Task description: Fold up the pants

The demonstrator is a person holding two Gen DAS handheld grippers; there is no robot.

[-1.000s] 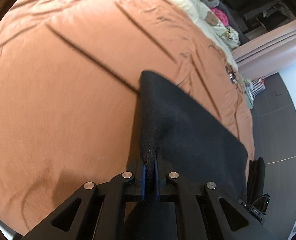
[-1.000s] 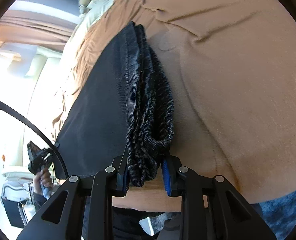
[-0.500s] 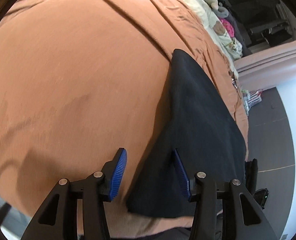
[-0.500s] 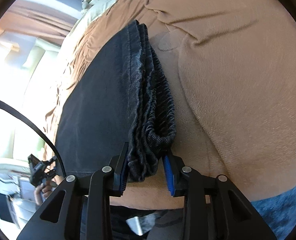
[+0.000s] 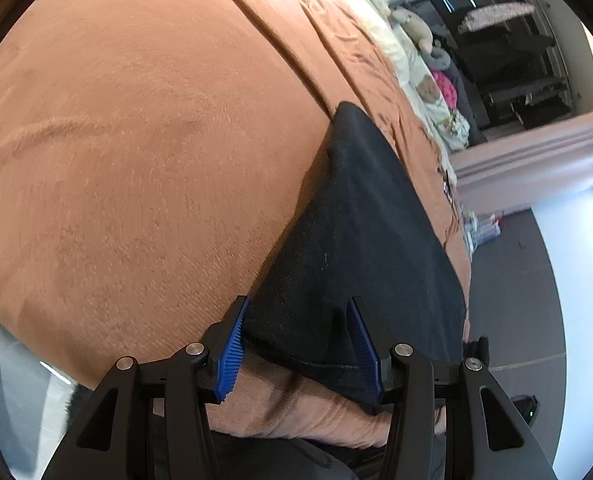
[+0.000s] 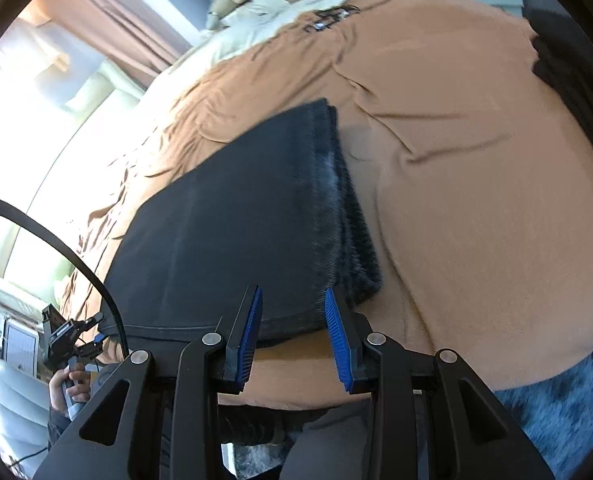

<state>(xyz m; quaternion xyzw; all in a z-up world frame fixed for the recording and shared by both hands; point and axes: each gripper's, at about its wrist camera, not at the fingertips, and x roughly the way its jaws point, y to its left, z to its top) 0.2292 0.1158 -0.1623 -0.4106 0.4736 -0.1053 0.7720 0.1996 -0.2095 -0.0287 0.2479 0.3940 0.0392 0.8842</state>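
The dark pants [image 5: 360, 240] lie folded flat on the brown blanket [image 5: 136, 140] near the bed's front edge. In the right wrist view the pants [image 6: 232, 232] show their ribbed waistband stacked along the right side. My left gripper [image 5: 300, 344] is open, its blue pads either side of the near left corner of the pants, holding nothing. My right gripper [image 6: 292, 336] is open just above the near right corner, also empty. The left gripper also shows in the right wrist view [image 6: 70, 338], held in a hand.
Cream bedding with soft toys [image 5: 420, 36] lies at the head of the bed. A dark floor [image 5: 516, 280] runs along the bed's side. A blue-grey rug [image 6: 568, 400] lies below the bed's front edge. A black cable [image 6: 56, 240] arcs at the left.
Both grippers have opened and let go of the pants, which dropped flat onto the blanket. Both grippers have drawn back toward the bed's front edge.
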